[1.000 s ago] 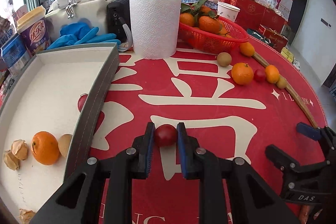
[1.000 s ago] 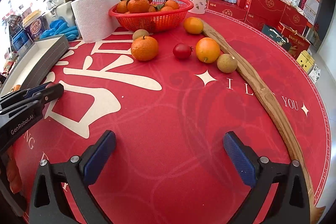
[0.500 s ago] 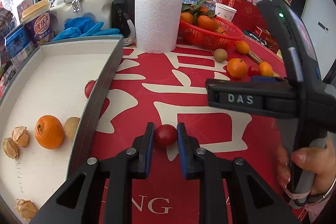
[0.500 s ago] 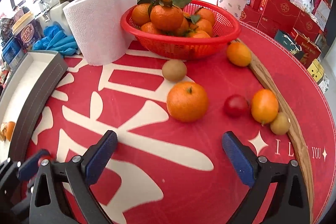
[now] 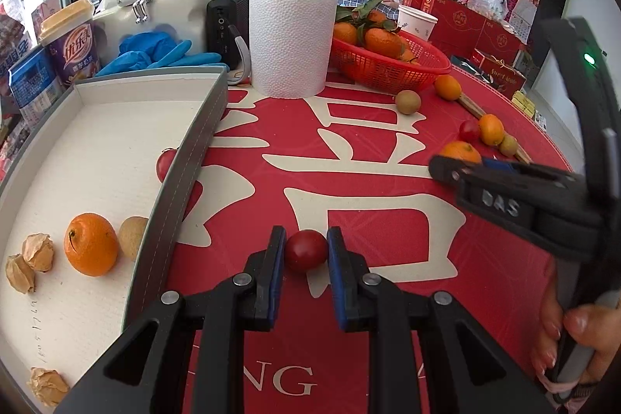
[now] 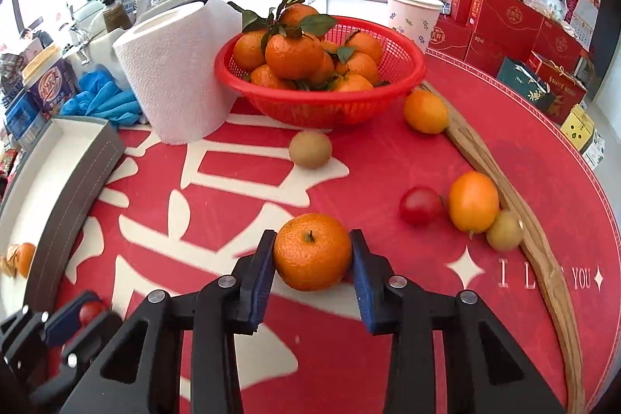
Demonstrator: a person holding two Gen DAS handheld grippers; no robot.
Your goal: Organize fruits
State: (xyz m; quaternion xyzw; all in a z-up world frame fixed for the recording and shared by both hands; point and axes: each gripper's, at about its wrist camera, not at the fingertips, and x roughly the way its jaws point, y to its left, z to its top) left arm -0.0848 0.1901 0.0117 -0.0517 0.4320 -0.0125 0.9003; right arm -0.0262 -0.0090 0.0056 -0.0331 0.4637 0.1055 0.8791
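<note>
Left gripper [image 5: 306, 251], narrow, clamps a cherry tomato [image 5: 306, 250] above the red tablecloth [image 5: 388, 181]; right gripper [image 6: 313, 258], jaws closing, has a mandarin [image 6: 313, 251] between its pads, both touching it. The grey tray [image 5: 186, 158] holds an orange [image 5: 91, 244], a longan [image 5: 132, 237] and husked fruits. The red basket [image 6: 318, 107] holds leafy mandarins beside a paper roll [image 6: 174, 72].

We see open red desk [image 6: 240, 181] between the tray wall [image 5: 182, 177] and loose fruit, paper roll [image 6: 174, 72] and red basket [image 6: 322, 103] blocking the far side, wooden strip [image 6: 504, 181] edging the right.
</note>
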